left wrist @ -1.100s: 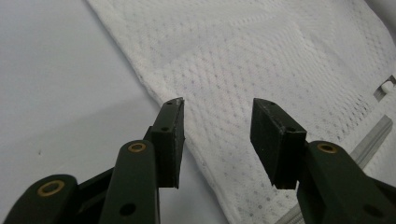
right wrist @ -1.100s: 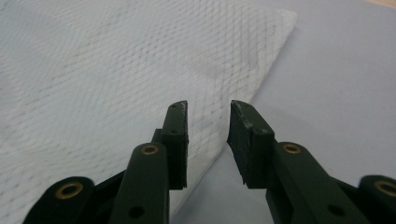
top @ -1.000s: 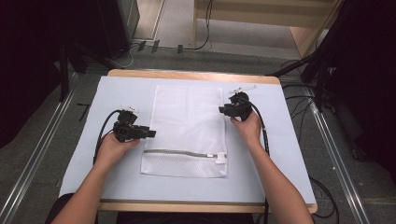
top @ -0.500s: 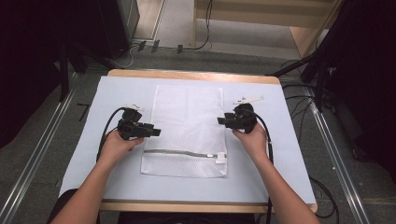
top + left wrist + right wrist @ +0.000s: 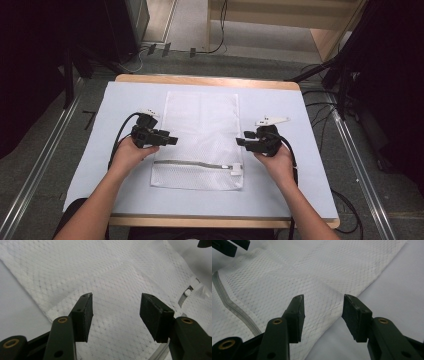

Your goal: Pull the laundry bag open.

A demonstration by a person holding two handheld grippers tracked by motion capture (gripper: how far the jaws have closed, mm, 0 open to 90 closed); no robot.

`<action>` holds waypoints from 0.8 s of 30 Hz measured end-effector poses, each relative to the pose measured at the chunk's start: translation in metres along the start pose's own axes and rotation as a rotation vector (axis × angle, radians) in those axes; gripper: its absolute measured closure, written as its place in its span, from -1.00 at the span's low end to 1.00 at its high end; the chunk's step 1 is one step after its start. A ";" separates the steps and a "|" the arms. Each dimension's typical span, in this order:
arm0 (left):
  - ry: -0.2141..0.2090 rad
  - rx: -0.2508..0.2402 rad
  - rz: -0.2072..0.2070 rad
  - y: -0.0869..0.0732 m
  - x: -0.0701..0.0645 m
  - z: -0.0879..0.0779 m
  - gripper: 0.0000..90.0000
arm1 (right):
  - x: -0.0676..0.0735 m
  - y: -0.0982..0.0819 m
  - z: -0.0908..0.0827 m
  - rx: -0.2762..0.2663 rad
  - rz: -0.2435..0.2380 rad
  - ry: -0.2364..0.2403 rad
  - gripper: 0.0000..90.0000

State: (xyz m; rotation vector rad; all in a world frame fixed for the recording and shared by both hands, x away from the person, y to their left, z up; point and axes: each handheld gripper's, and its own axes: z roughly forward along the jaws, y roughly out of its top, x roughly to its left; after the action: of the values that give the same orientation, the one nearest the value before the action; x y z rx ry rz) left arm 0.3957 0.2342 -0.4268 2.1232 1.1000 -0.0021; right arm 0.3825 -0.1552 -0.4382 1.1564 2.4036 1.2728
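Two grippers flank a white mesh bag (image 5: 200, 140) lying flat mid-table, zipper (image 5: 192, 164) toward the near edge. Left gripper (image 5: 172, 140) sits at the bag's left edge, right gripper (image 5: 240, 141) at its right edge; both have jaws spread, just been opening, nothing pinched, mesh merely beneath them. Risk: closing too high or unevenly likely grabs one layer or misses the thin edge, skewing the bag on the mat (image 5: 310, 165).
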 end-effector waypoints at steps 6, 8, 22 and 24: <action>-0.017 -0.010 0.036 0.003 -0.013 0.000 -0.03 | 0.007 -0.005 -0.005 0.003 -0.002 0.011 0.26; -0.023 -0.005 0.048 0.003 -0.018 0.001 -0.05 | 0.009 -0.007 -0.007 0.008 0.005 0.013 0.27; -0.051 -0.007 0.131 0.008 -0.048 0.012 -0.14 | 0.026 -0.028 -0.008 0.049 0.005 0.039 0.46; -0.053 -0.001 0.143 0.010 -0.051 0.014 -0.14 | 0.027 -0.030 -0.009 0.061 -0.001 0.042 0.53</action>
State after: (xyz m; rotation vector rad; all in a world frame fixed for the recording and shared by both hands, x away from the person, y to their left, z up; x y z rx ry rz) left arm 0.3745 0.1859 -0.4154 2.1837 0.9156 0.0094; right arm 0.3430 -0.1514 -0.4511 1.1559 2.4888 1.2435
